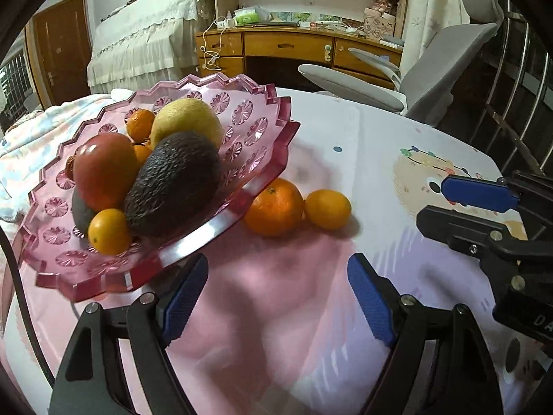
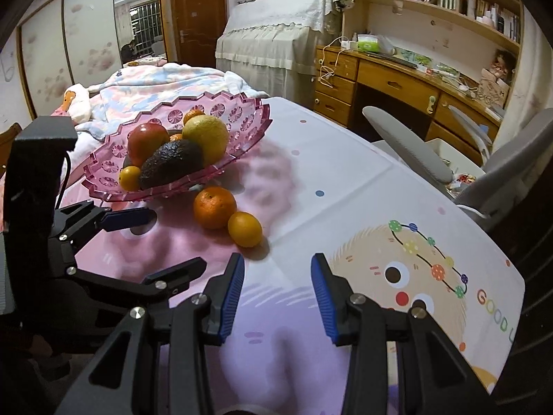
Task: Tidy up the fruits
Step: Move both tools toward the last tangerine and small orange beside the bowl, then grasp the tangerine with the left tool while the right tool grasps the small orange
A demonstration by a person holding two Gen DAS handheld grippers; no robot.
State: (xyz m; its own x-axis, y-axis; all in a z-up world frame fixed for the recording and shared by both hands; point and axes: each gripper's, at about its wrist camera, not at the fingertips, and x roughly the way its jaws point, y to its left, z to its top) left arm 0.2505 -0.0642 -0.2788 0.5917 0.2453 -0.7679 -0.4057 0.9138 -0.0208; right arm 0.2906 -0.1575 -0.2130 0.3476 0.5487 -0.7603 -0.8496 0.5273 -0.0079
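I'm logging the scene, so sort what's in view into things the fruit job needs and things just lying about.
Belongs to the job:
pink glass bowl
avocado, yellow fruit, red fruit in it
orange and small citrus on the tablecloth
left gripper, right gripper, both open

Lying about:
grey chair
wooden desk
blanket
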